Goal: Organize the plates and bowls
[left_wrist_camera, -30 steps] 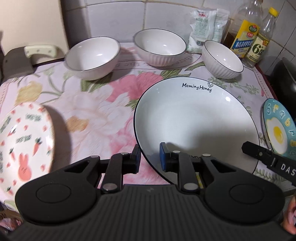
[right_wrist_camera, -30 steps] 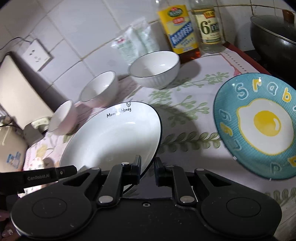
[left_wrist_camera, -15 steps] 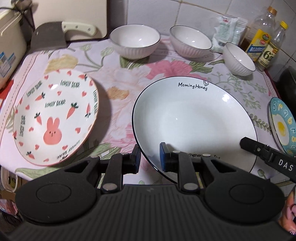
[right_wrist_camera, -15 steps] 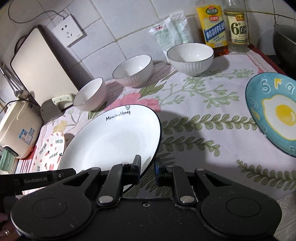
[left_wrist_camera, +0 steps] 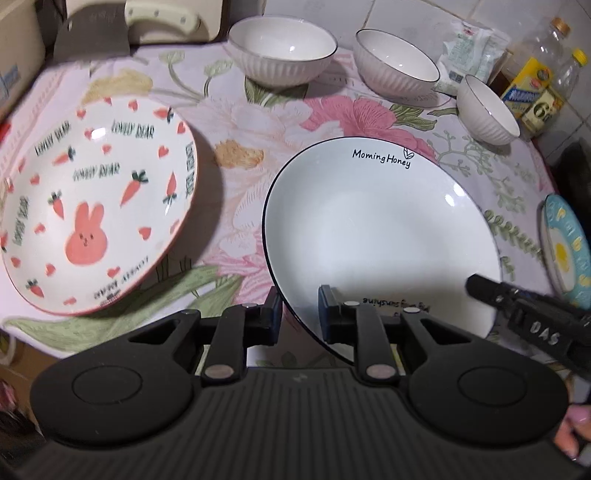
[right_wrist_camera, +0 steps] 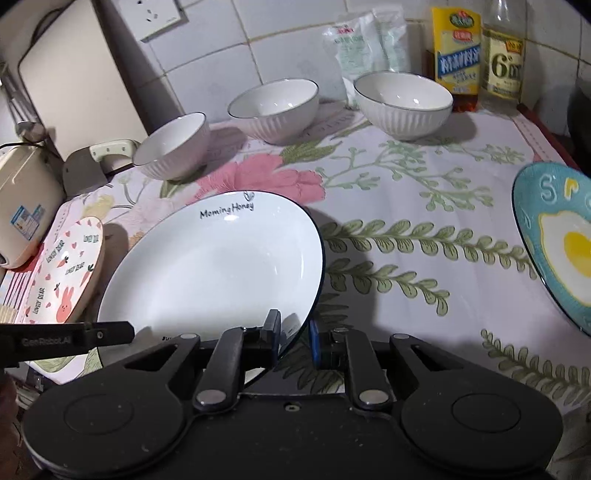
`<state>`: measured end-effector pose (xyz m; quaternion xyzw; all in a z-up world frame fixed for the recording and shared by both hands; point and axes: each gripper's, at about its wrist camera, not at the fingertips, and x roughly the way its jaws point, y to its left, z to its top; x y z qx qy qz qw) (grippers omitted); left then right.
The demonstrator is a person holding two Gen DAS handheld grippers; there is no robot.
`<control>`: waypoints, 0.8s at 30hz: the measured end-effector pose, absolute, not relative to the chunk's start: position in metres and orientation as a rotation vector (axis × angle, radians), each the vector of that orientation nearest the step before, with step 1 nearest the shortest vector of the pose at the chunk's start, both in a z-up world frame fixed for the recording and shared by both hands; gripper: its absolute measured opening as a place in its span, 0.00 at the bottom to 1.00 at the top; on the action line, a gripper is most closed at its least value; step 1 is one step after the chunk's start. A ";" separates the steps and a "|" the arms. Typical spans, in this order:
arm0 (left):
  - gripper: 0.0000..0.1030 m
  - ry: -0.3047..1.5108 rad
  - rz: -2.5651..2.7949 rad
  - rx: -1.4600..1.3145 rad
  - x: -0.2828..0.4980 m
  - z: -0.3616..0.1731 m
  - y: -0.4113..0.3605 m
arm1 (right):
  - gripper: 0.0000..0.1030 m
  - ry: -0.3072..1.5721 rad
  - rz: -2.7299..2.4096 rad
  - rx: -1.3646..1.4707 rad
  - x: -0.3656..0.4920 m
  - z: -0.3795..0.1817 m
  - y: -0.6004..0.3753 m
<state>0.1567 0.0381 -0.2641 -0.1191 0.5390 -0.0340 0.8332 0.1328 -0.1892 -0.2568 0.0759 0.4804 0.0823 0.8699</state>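
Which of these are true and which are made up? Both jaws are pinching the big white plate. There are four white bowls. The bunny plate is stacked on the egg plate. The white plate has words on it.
1. Both sets of jaws pinch the white plate: true. The left gripper and right gripper each clamp its near rim.
2. Four white bowls: false. There are three white bowls.
3. The bunny plate is stacked on the egg plate: false. They lie apart, either side of the white plate.
4. Words on the white plate: true.

White tiled wall [right_wrist_camera: 280,55] at 12 o'clock carries a socket [right_wrist_camera: 155,16]; floral cloth [right_wrist_camera: 424,206] covers the surface.
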 end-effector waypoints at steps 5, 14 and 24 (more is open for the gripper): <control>0.17 1.210 -0.079 -0.268 0.162 -0.269 0.042 | 0.19 1.045 0.138 0.140 0.137 -0.256 -0.184; 0.16 1.239 -0.050 -0.158 0.150 -0.255 0.027 | 0.32 1.090 0.108 0.099 0.137 -0.243 -0.179; 0.19 1.222 -0.063 -0.098 0.117 -0.199 0.026 | 0.48 1.097 0.207 0.000 0.110 -0.196 -0.158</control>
